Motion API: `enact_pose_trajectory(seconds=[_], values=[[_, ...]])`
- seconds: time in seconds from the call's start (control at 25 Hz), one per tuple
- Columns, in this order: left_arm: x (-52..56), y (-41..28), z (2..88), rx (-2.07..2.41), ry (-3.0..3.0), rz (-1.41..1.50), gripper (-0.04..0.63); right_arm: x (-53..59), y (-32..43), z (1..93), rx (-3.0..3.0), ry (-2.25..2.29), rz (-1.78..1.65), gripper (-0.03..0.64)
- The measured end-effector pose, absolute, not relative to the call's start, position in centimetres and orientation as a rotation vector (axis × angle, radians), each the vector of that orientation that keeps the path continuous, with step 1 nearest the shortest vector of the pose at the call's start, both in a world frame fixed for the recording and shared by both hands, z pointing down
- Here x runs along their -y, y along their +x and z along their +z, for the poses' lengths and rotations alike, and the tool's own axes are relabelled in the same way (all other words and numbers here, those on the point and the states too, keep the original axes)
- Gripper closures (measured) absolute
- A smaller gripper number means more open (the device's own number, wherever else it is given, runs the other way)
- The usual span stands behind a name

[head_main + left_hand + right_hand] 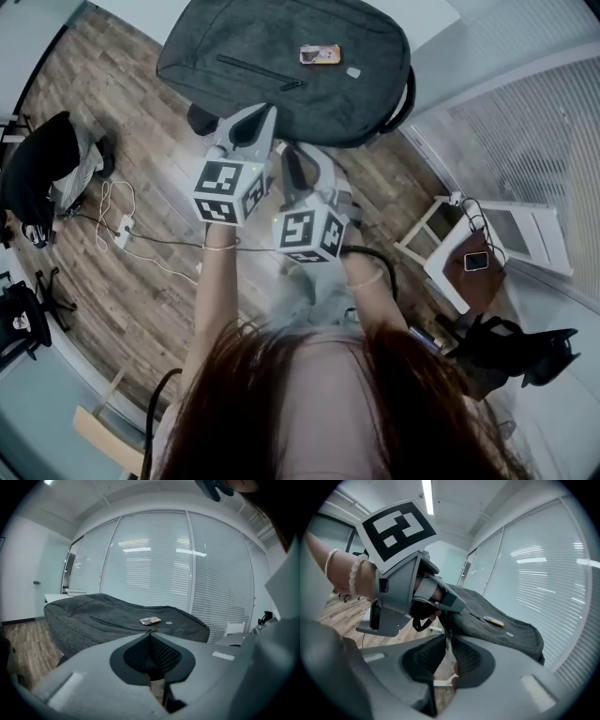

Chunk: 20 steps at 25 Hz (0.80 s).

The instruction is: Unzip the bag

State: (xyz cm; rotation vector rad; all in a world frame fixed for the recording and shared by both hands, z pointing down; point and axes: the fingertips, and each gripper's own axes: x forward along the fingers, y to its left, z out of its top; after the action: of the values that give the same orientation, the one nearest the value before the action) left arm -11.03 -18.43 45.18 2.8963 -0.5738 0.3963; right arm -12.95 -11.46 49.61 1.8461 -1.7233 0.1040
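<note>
Bag (281,66) lies flat on the white tabletop (441,21). Left gripper (150,634) near its front edge, fingers pressed together, empty. Right gripper (446,638) alongside, fingers likewise together, holding nothing.

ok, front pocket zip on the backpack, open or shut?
Shut. The zip runs as one thin closed line across the backpack, with no gap in the head or left gripper view.
</note>
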Motion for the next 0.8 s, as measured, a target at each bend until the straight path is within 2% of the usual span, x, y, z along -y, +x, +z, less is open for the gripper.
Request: enact_pose_trajectory(seconds=[0.8], values=[[18.7, -11.0, 46.3, 0.593, 2.799, 0.400, 0.586, 11.9, -12.9, 50.1, 1.750, 1.898, 0.260, 0.585]])
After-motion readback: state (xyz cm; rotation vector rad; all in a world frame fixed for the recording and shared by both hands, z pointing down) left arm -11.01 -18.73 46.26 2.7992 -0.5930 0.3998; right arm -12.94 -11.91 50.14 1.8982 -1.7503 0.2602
